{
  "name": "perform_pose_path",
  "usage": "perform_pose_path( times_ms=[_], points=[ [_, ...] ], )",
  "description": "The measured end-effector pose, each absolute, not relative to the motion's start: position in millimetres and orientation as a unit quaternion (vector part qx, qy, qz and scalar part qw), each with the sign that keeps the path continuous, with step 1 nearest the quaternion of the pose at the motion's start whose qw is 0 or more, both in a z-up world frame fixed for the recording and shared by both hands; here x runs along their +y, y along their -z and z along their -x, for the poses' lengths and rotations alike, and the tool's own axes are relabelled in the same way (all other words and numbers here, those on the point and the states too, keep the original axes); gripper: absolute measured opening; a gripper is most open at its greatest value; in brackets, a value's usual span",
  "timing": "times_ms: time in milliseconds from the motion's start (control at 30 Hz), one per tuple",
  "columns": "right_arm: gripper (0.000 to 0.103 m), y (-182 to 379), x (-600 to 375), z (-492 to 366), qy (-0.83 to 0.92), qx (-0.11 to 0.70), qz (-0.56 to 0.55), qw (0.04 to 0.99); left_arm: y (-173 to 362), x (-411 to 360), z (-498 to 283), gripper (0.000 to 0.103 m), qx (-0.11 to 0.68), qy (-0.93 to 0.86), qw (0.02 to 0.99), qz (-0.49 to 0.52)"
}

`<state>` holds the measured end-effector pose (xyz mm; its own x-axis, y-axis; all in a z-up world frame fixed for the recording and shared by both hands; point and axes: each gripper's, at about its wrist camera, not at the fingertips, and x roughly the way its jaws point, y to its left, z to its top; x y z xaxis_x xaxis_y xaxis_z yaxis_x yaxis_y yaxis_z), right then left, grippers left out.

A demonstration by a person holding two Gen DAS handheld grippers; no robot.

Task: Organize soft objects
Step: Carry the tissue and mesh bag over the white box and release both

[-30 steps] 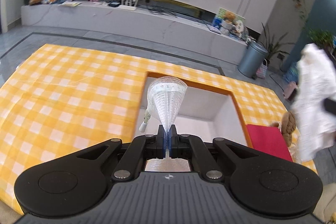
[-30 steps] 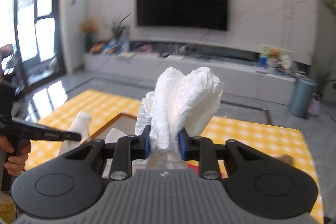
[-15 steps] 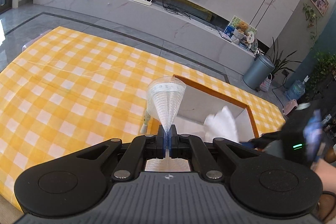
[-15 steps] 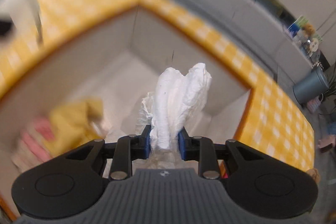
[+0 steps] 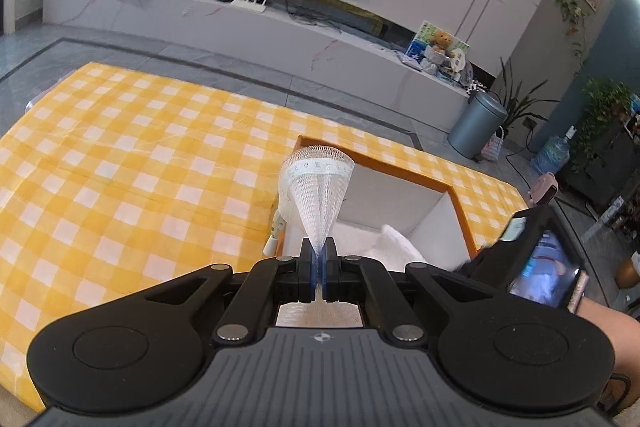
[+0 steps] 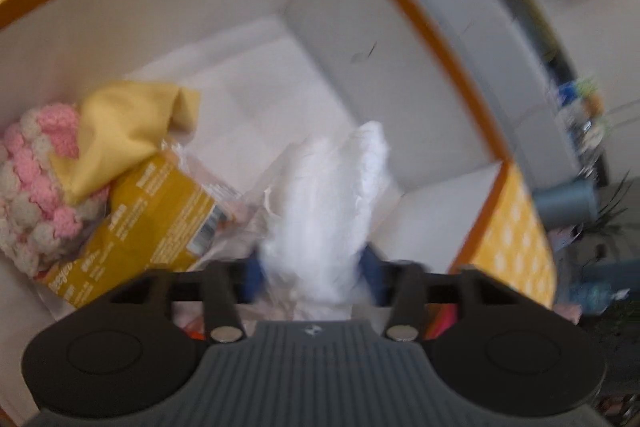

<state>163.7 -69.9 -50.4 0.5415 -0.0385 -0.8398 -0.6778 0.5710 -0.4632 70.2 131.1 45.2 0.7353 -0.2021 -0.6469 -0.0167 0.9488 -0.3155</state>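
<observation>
Two claws at work. Right claw (image 6: pixel 310 281) deep inside box (image 6: pixel 420 27), jaws just been opening, blue pads now standing apart with white tissue wad (image 6: pixel 332 211) loose between them, apparently no longer pinched, though blur hides any last contact. Wad low over white box floor, near middle, leaning toward far right corner. Just left of wad, yellow packet (image 6: pixel 148 223) lying flat; past that, yellow cloth (image 6: pixel 128 131) draped over pink-and-white knit (image 6: pixel 36 187) against left wall.

Left claw (image 5: pixel 319 263) clamped fully on narrow end of mesh sleeve (image 5: pixel 316 187), flared end up, held above near left edge of box, where orange rim meets checked cloth on surface (image 5: pixel 120 167). Small white piece (image 5: pixel 274 233) dangling beside sleeve, too small to name. From left view, right claw body (image 5: pixel 532 255) and forearm reaching in at right, wad top (image 5: pixel 400 243) showing inside box.

Risks, judged from here: tissue snagging on a pad and riding back out on withdrawal, since light paper clings; wad tipping onto packet rather than settling in open floor space; mesh sleeve dropped outside rim if released from present spot, being over box edge rather than clear interior; two claws crowding same opening and knocking together.
</observation>
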Motion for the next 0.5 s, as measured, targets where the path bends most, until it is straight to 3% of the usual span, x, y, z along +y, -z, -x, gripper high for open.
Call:
perform_pose_path(
  times_ms=[33,233,333,500],
  points=[
    [0.068,44.4,-72.3,-159.7,-0.207,0.416,0.416,0.782,-46.4,129.4,-69.6,0.003,0.357,0.051,0.921,0.148],
    [0.069,3.8,-92.2,-138.6,-0.205,0.348,0.369,0.837,-47.7,114.4,-69.9,0.003,0.348,0.06,0.927,0.127],
    [0.077,-6.7,-113.1,-130.0,-0.198,0.321,0.332,0.865,-46.6,107.1,-72.6,0.003,0.341,0.067,0.93,0.12],
    [0.078,-4.9,-142.8,-122.4,-0.143,0.282,0.242,0.917,-37.6,90.4,-83.2,0.003,0.335,0.084,0.934,0.096]
  ],
)
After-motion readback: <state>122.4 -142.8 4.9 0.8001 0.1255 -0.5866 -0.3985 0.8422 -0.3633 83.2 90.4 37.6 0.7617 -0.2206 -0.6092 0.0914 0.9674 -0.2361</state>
